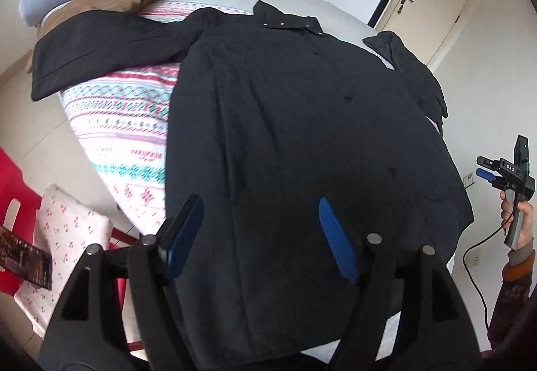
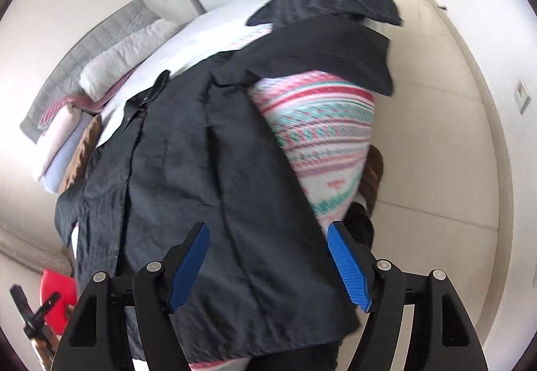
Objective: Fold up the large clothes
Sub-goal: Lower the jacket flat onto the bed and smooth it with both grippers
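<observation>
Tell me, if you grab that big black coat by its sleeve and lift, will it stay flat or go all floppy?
Probably floppy: the black coat lies limp and creased on the patterned blanket, and its sleeve drapes over the edge. It looks thick and long, so likely heavy for one claw. It shouldn't roll or break.

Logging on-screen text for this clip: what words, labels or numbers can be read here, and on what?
"DAS": white letters on the black body of the right gripper, left wrist view.
Dark printed packet at the left edge: print too blurred to read.
Black coat and patterned blanket: no text.
Right wrist view: none.
</observation>
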The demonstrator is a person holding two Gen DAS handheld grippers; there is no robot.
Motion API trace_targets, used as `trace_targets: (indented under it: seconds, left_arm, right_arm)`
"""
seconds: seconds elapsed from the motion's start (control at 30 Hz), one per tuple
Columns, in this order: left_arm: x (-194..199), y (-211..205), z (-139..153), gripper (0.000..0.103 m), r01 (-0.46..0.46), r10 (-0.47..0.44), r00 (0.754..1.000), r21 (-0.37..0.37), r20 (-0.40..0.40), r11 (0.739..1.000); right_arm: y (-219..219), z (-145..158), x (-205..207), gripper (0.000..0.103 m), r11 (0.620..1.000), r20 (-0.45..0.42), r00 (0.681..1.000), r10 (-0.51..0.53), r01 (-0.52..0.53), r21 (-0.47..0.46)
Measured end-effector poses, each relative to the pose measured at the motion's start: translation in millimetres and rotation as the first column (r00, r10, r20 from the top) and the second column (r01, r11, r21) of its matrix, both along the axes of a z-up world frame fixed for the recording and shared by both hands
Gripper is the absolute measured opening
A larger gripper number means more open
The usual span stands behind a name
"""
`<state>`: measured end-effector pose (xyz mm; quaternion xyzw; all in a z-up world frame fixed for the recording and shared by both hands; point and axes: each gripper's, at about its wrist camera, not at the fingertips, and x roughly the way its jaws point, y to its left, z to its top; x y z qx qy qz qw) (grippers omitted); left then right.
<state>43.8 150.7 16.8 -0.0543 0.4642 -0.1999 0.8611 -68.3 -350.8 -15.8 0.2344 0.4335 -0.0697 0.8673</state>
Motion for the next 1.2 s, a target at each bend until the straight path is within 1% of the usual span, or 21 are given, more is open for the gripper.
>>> trace_targets:
  seconds: [0.1,0.13,0.17,0.2,0.27,0.3,0.33,0.4,0.47,0.5,0.57,0.63,0.7,0.73,0.77,0.8,0.83,0.9,1.03,1.1,1.2]
  left_arm:
    - [38.3,-43.8,19.6,0.073,0.065,-0.065,0.998,0.005,-0.017,0.998]
    - [50.2,-55.8,27.6,0.076,0.068,-0.068,0.997,0.013,-0.024,0.998]
    - [59.5,-69.2,36.6,0.083,0.071,-0.07,0.997,0.028,-0.018,0.997]
    - [67.0,-79.4,46.5,0.084,0.078,-0.079,0.997,0.046,0.006,0.996]
    - [80.6,-97.5,61.5,0.09,0.093,-0.098,0.992,0.07,0.083,0.993]
    - [87.6,-105.0,63.1,0.093,0.09,-0.098,0.988,0.074,0.115,0.993]
    - [96.1,-110.9,62.7,0.099,0.072,-0.083,0.987,0.078,0.14,0.994]
    - [114.4,-120.0,52.4,0.1,0.001,-0.014,0.986,0.08,0.165,0.997]
    - [129.3,-123.6,30.7,0.1,-0.058,0.049,0.985,0.048,0.163,0.997]
    - [137.8,-127.8,17.2,0.1,-0.09,0.083,0.985,0.043,0.153,0.995]
    - [146.5,-131.8,-15.0,0.1,-0.136,0.127,0.984,0.066,0.123,0.989]
    - [146.8,-136.6,-44.7,0.1,-0.136,0.13,0.989,0.089,0.072,0.987]
    - [138.5,-140.3,-73.8,0.1,-0.114,0.114,0.993,0.115,0.005,0.987]
    - [129.1,-142.4,-80.7,0.1,-0.108,0.107,0.994,0.136,0.015,0.985]
    - [117.6,-143.9,-80.5,0.1,-0.102,0.096,0.994,0.15,0.047,0.983]
    - [108.6,-144.1,-78.7,0.1,-0.082,0.076,0.996,0.144,0.045,0.986]
    - [102.0,-142.6,-78.2,0.1,-0.063,0.06,0.998,0.124,0.03,0.99]
    - [90.0,-138.9,-77.1,0.1,-0.056,0.056,0.998,0.1,0.007,0.993]
    - [58.1,-134.3,-74.5,0.1,-0.053,0.056,0.998,0.106,-0.019,0.993]
    - [37.6,-136.1,-73.3,0.1,-0.039,0.042,0.999,0.115,-0.021,0.993]
    - [3.0,-144.2,-70.9,0.1,0.016,-0.014,1.0,0.148,-0.018,0.989]
  right_arm:
    - [39.8,19.7,58.6,0.075,0.994,-0.032,0.994,0.106,-0.107,-0.014]
    - [50.9,28.8,74.9,0.075,0.991,-0.036,0.99,0.133,-0.133,-0.006]
    - [62.8,37.7,91.8,0.075,0.988,-0.035,0.988,0.153,-0.153,0.007]
    - [72.1,46.3,107.8,0.075,0.986,-0.03,0.985,0.169,-0.169,0.018]
    - [91.5,61.1,142.4,0.078,0.981,-0.018,0.981,0.192,-0.191,0.021]
    - [99.4,66.7,158.4,0.081,0.981,-0.011,0.981,0.195,-0.195,0.007]
    - [109.2,68.3,174.1,0.082,0.981,-0.004,0.981,0.192,-0.192,-0.01]
    - [125.5,64.7,205.0,0.084,0.983,0.003,0.984,0.179,-0.179,-0.047]
    - [140.8,52.6,234.4,0.084,0.981,0.021,0.985,0.174,-0.171,-0.095]
    - [147.2,42.0,247.5,0.084,0.979,0.033,0.984,0.173,-0.168,-0.117]
    - [152.6,13.2,265.9,0.084,0.977,0.04,0.985,0.167,-0.16,-0.141]
    - [154.6,-18.9,280.5,0.084,0.977,0.021,0.985,0.172,-0.168,-0.131]
    - [150.6,-49.1,285.7,0.084,0.979,-0.03,0.986,0.164,-0.167,-0.119]
    - [147.7,-63.7,284.8,0.084,0.979,-0.063,0.986,0.156,-0.163,-0.123]
    - [144.8,-77.1,280.4,0.084,0.978,-0.092,0.984,0.155,-0.166,-0.13]
    - [142.3,-85.8,272.9,0.084,0.975,-0.092,0.982,0.163,-0.175,-0.141]
    - [141.8,-89.9,262.0,0.085,0.968,-0.068,0.981,0.18,-0.189,-0.165]
    - [143.0,-92.2,238.0,0.085,0.954,-0.038,0.977,0.208,-0.211,-0.213]
    - [138.6,-89.6,190.4,0.088,0.965,-0.028,0.981,0.19,-0.191,-0.177]
    - [138.7,-86.9,167.0,0.089,0.968,-0.038,0.984,0.171,-0.176,-0.181]
    - [148.6,-81.6,134.6,0.089,0.96,-0.088,0.986,0.141,-0.159,-0.233]
